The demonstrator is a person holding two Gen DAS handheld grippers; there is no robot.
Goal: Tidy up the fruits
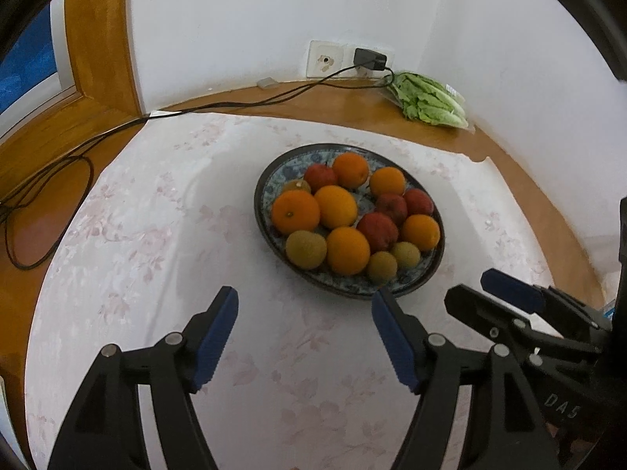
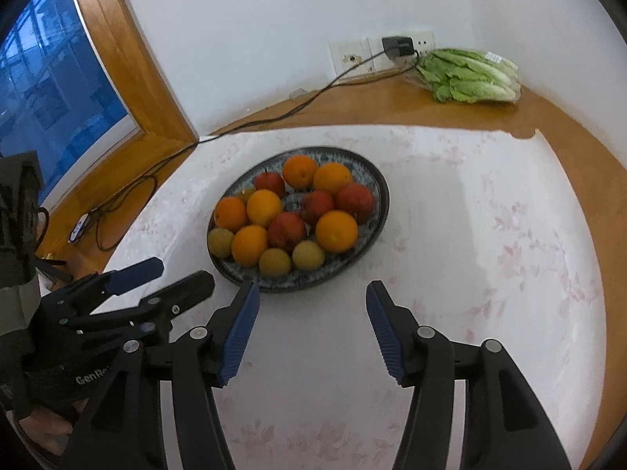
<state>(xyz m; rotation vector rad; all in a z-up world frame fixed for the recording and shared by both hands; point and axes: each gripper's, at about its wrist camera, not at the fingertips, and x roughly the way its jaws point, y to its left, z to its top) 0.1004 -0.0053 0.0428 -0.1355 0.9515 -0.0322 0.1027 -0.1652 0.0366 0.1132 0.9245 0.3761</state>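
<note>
A dark-rimmed blue patterned plate [image 1: 259, 199] [image 2: 383, 199] sits on the white floral cloth. It is piled with several oranges [image 1: 296, 211] [image 2: 336, 231], several red apples [image 1: 377, 231] [image 2: 287, 230] and several small yellow-green fruits [image 1: 305, 249] [image 2: 274, 262]. My left gripper [image 1: 305, 297] hovers just short of the plate's near rim, open, with nothing between its blue pads. My right gripper [image 2: 312, 290] is open and empty too, near the plate's front right edge. Each gripper shows in the other's view: the right one [image 1: 472, 285], the left one [image 2: 182, 272].
A bagged lettuce [image 1: 431, 102] [image 2: 466, 74] lies in the far right corner on the wooden surface. A black charger [image 1: 370, 58] is plugged into the wall socket, and its cable [image 1: 78, 149] runs left and coils by the wooden window frame [image 2: 129, 62].
</note>
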